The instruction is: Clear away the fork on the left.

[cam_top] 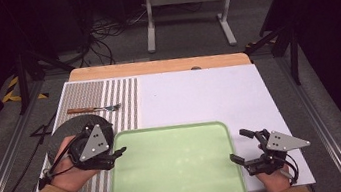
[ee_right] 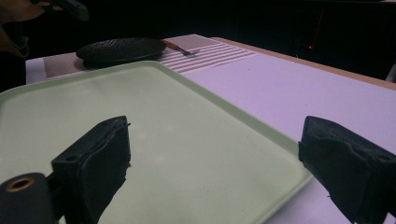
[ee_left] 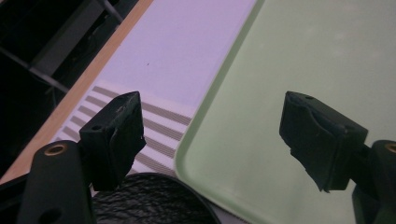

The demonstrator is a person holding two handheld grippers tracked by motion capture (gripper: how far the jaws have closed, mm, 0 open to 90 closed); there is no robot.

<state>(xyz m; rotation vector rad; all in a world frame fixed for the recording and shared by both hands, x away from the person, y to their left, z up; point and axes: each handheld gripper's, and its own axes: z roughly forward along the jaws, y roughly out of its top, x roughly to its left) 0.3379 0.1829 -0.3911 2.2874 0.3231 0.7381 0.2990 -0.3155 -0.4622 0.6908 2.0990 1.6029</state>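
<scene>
- From above, a pale green tray (cam_top: 174,168) lies at the table's near edge. The left gripper (cam_top: 121,151) hangs over the tray's far left corner, above a black plate (cam_top: 69,128), its jaws apart and empty. The right gripper (cam_top: 240,145) sits at the tray's right edge, jaws wide, holding nothing. A fork (cam_top: 93,109) rests on the striped mat (cam_top: 124,102) beyond the plate.
- Left gripper view: spread jaws straddle the tray's rim (ee_left: 205,116); the plate (ee_left: 149,200) lies just beside it.
- Right gripper view: open jaws flank the tray's corner (ee_right: 280,154); plate (ee_right: 121,49) and fork (ee_right: 180,47) lie at the far side.
</scene>
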